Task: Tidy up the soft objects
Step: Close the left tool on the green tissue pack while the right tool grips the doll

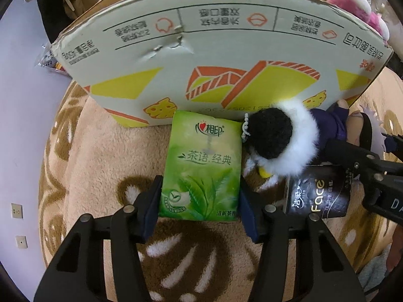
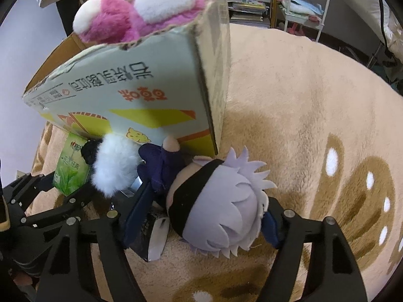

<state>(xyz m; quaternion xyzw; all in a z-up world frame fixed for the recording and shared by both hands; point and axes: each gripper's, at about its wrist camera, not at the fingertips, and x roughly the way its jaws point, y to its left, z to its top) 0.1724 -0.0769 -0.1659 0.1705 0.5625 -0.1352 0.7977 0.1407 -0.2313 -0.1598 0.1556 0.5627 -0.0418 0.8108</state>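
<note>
While gripped, green tissue pack (image 1: 201, 168), leaf-printed

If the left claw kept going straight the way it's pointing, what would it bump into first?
Probably the green tissue pack. The left claw already has it between its fingers, their pads right at its sides. Underneath lies the fluffy blanket, and just beyond the pack stands the cardboard box. Depth is hard to judge.

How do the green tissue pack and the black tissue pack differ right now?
The green tissue pack sits between the left gripper pads, fully visible; the black tissue pack lies beside it, partly under the fluffy toy, ungripped. Green shows tea leaves; black reads "Face". Both rest on the beige blanket.
</note>
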